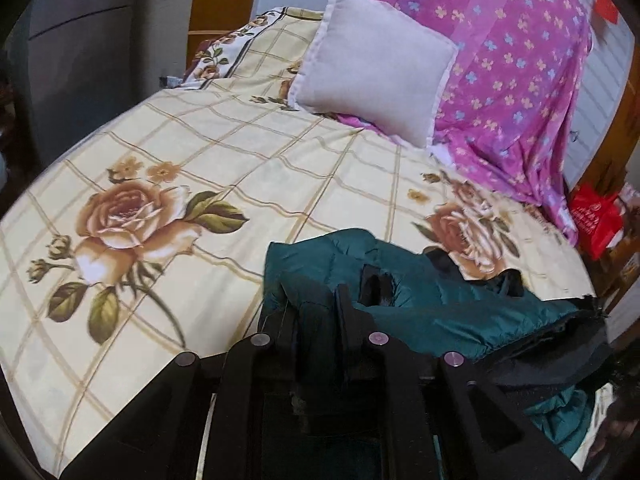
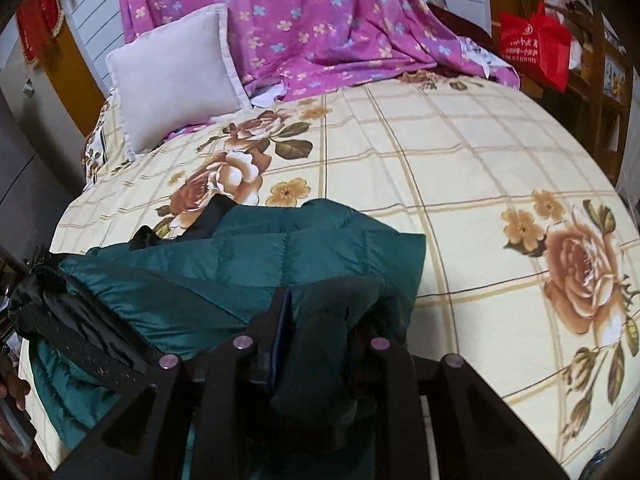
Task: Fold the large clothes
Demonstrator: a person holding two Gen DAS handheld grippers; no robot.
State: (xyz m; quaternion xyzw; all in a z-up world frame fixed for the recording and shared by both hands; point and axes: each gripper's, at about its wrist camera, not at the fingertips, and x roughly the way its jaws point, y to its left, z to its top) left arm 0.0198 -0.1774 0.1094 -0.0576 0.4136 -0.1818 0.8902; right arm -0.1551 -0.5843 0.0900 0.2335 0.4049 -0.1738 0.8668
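A teal quilted down jacket [image 1: 448, 300] with black lining lies at the near edge of the bed; in the right wrist view the jacket [image 2: 248, 264] is partly folded over itself. My left gripper [image 1: 316, 304] is shut on a fold of the jacket's left side. My right gripper [image 2: 316, 308] is shut on a bunched edge of the jacket's right side. Both hold the fabric just above the floral bedsheet [image 1: 200, 152].
A grey pillow [image 1: 376, 68] leans on a purple flowered quilt [image 1: 512, 60] at the head of the bed. A red bag [image 2: 536, 44] sits on wooden furniture beside the bed. The cream rose-print sheet [image 2: 460, 168] stretches beyond the jacket.
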